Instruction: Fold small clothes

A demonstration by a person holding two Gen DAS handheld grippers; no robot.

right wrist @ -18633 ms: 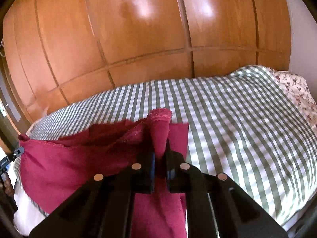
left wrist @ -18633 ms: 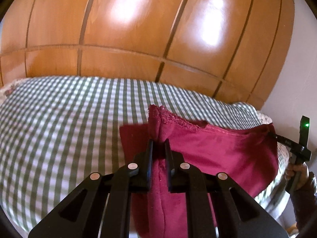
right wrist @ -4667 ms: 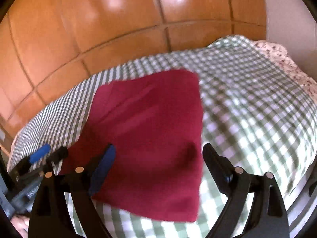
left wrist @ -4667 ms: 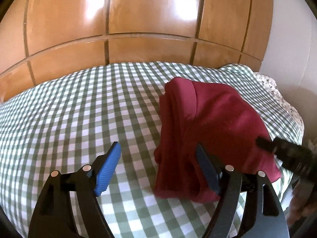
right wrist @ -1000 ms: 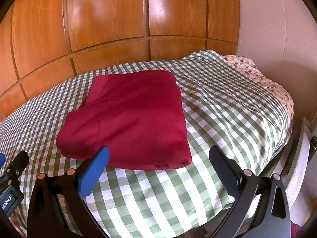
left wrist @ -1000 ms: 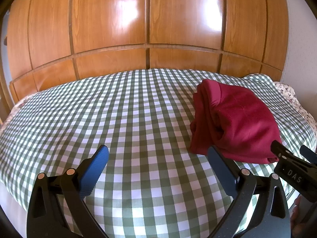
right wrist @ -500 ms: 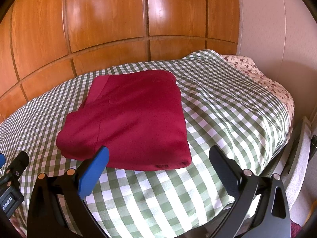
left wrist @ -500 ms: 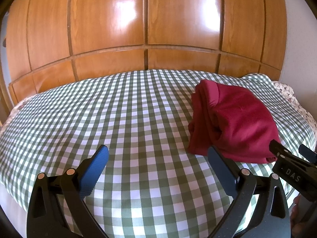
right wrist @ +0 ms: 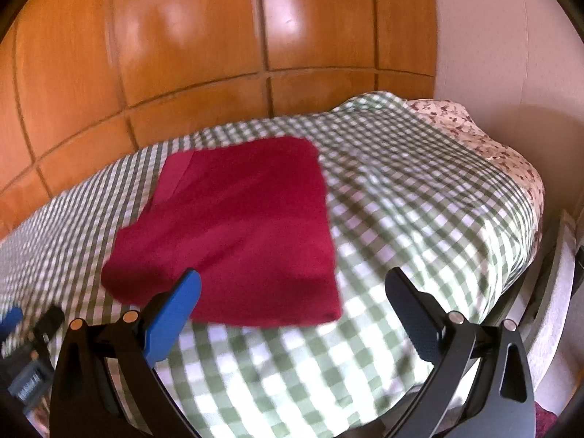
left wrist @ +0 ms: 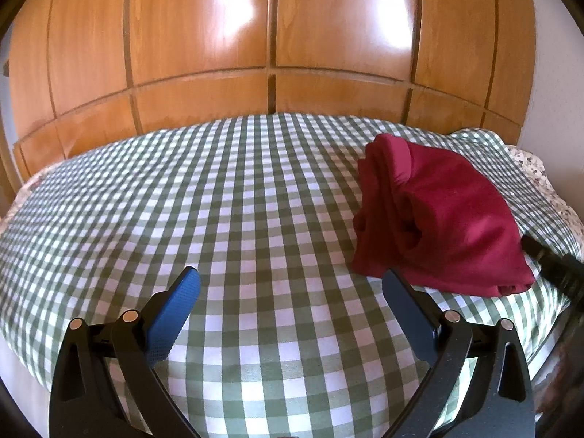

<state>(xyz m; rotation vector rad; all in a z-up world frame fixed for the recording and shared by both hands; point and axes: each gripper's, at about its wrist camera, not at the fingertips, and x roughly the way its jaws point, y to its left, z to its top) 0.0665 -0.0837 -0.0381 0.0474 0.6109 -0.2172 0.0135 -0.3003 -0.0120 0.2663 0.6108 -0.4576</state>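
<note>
Right gripper [right wrist: 292, 288] has swung since 0.5 s ago; its view is blurred. Folded maroon garment [left wrist: 438, 215] lies on bed [left wrist: 219, 200]. Left gripper [left wrist: 290, 294] shows stacked folds. Both fingers spread, empty.

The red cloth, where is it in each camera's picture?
Left wrist view: the folded red cloth lies right of centre on the checked bedspread, beyond the right finger of the open left tongs.
Right wrist view: the red cloth lies centre-left, just beyond the open right tongs.
Shared landmark: the wooden panelled wall behind the bed, at the top of both.
</note>
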